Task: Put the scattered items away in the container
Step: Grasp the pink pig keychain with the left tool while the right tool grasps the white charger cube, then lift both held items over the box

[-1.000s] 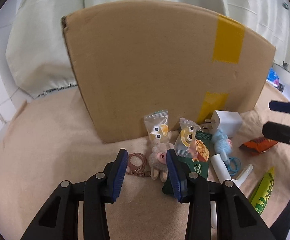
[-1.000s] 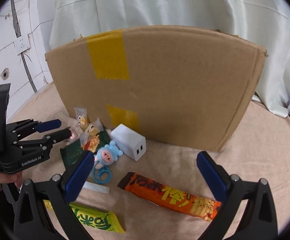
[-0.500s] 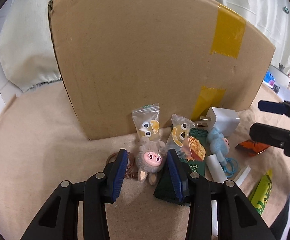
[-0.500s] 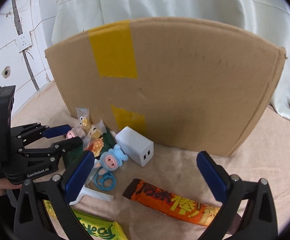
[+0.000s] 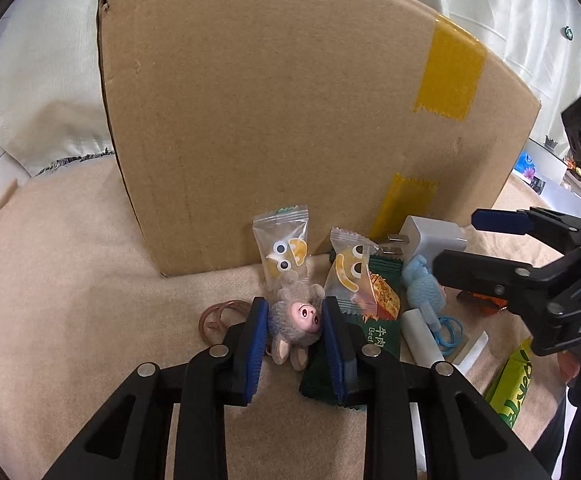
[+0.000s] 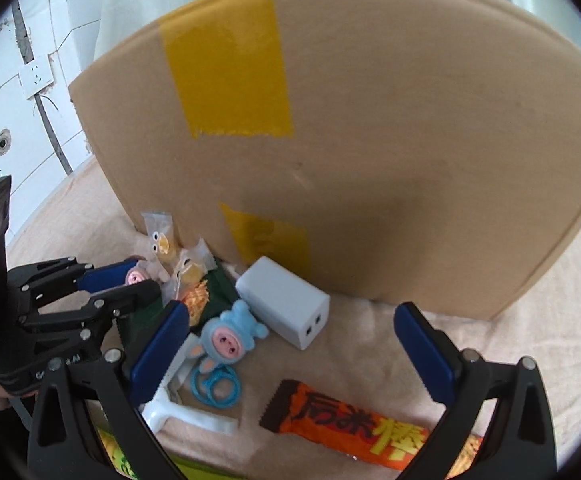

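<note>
A grey plush pig [image 5: 296, 320] lies on the beige cloth in front of the tall cardboard box [image 5: 290, 120]. My left gripper [image 5: 294, 322] has its blue pads on both sides of the pig and its jaws are closing, pressing the toy. In the right wrist view, my left gripper [image 6: 136, 280] shows at the left with the pink snout between its tips. My right gripper [image 6: 290, 312] hangs wide open above the white charger [image 6: 286, 308], holding nothing. An orange snack bar [image 6: 370, 428] lies below it.
Two clear candy packets [image 5: 284, 248] lean on the box. A green beef packet [image 5: 374, 332], a blue plush pig [image 6: 226, 336], blue hair ties [image 6: 214, 388], brown hair ties [image 5: 218, 316], a white tube [image 5: 422, 336] and a green-yellow packet [image 5: 514, 380] lie close by. White curtain hangs behind.
My left gripper slid forward around the grey plush pig and narrowed its jaws onto it. My right gripper came closer to the box and the items below it.
</note>
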Available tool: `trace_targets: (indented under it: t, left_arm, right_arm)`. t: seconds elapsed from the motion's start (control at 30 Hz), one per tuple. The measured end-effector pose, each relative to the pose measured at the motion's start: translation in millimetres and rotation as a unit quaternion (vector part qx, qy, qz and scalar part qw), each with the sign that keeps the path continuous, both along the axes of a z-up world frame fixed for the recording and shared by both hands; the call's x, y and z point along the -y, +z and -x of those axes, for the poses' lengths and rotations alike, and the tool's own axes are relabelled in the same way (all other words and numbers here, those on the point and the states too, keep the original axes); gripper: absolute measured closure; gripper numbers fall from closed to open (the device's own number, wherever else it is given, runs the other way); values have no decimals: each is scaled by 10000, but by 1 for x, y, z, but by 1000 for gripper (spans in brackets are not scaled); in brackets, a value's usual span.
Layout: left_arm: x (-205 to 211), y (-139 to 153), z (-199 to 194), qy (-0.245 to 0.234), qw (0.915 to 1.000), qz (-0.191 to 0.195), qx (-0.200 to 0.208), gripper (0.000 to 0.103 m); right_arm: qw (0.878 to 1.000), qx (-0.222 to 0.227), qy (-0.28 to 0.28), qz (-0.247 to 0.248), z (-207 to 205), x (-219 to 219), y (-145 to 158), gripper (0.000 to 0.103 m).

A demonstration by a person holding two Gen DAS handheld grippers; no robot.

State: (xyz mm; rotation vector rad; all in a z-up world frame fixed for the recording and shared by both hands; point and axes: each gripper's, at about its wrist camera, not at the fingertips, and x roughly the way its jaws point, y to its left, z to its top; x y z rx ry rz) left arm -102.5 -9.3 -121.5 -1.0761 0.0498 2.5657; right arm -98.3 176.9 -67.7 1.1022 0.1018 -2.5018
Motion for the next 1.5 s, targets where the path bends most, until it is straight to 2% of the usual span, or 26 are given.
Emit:
trace_targets:
  t: [0.23,0.33,0.4,0.47,0.53,0.67,0.73,1.07,1.23,1.5]
  left_arm:
    - [18,-4,-2,-50,10000,-78,19,75]
    - [20,-4,-3,-58,10000,-65,18,75]
    - [22,-5,-1,-59,9999,-121,58,75]
    - [31,-5,0,-46,9996,-251,123,74]
    - [34,-7,0,-48,9992,-345,179,74]
    - [31,-7,-2,-33,9998,-153,102,74]
    - [31,-6,-5,-17,10000,-31,43,74]
    - [35,-5,-13,190,9997,112,-112,75]
    - [44,5,-20,289,9992,-32,-283,75]
    - [59,45,-44,573,9960,-21,-691,75]
  right_arm:
    - [9996,108,-238,-128,9,5,-5,0]
    - [9995,202,-244,16,12,3,-8,1]
    - [9993,239,-295,60,14,2,-10,6]
    - [9991,276,-317,61,15,1,-13,16]
    - [9991,258,-320,55,14,0,-13,19]
    - [9984,397,-158,368,12,-3,-12,40]
    - [9989,347,-168,277,11,-1,-12,46]
    - [9994,113,-214,254,-3,-7,-3,48]
    - [9992,-111,-210,329,-18,-14,17,48]
    - [9971,-625,-132,417,-50,-20,65,48]
